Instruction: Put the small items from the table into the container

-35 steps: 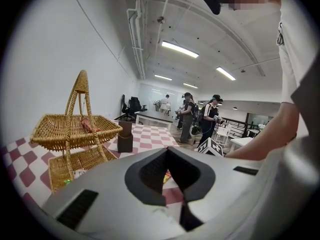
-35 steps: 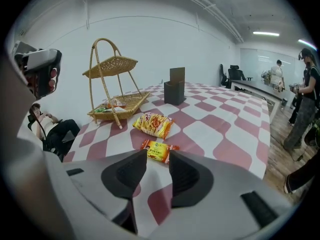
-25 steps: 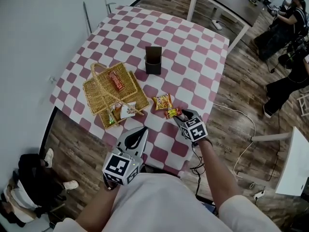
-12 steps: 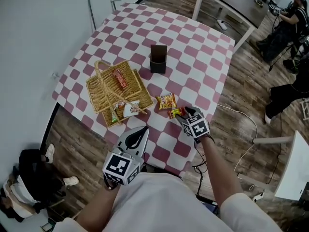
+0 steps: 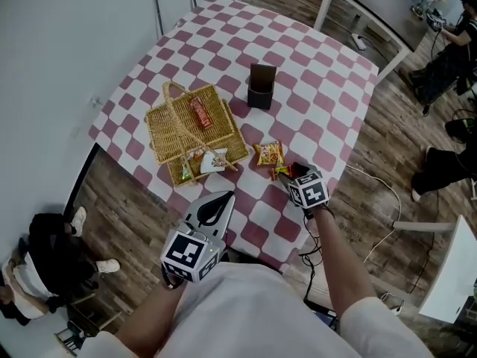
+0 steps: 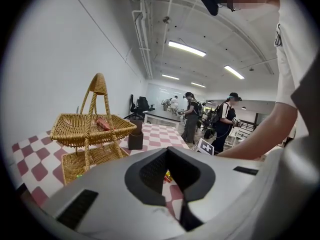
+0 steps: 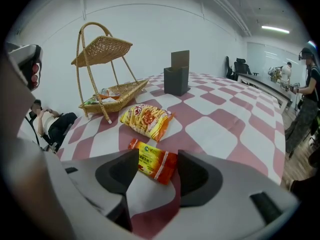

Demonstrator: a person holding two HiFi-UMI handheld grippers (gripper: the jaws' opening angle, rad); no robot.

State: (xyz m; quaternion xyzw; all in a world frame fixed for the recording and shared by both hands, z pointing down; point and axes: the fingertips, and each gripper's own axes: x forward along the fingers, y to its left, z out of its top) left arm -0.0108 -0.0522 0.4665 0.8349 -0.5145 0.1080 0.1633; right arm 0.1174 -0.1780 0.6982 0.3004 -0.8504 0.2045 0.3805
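Note:
A small orange-red packet [image 7: 152, 164] [image 5: 282, 172] lies flat on the checked tablecloth near the table's right front. My right gripper [image 7: 154, 171] [image 5: 289, 171] points down over it, open, with a jaw on each side of the packet. A yellow fries packet [image 7: 147, 120] [image 5: 270, 154] lies just beyond. The two-tier wicker basket [image 5: 168, 136] [image 7: 117, 98] [image 6: 90, 129] stands to the left, holding a red packet [image 5: 201, 114] on top and some packets [image 5: 197, 164] below. My left gripper [image 5: 222, 198] [image 6: 167, 151] hovers at the table's front edge, shut and holding nothing.
A dark open box [image 5: 261, 86] [image 7: 177, 74] stands behind the packets, mid-table. The table's front edge [image 5: 253, 252] is close under both hands. A white table frame [image 5: 358, 28] and people [image 5: 447, 51] are at the far right, on a wooden floor.
Only the head view has shifted, sliding the table rightward in the picture. Both grippers keep their places over the table and the packets lie where they were.

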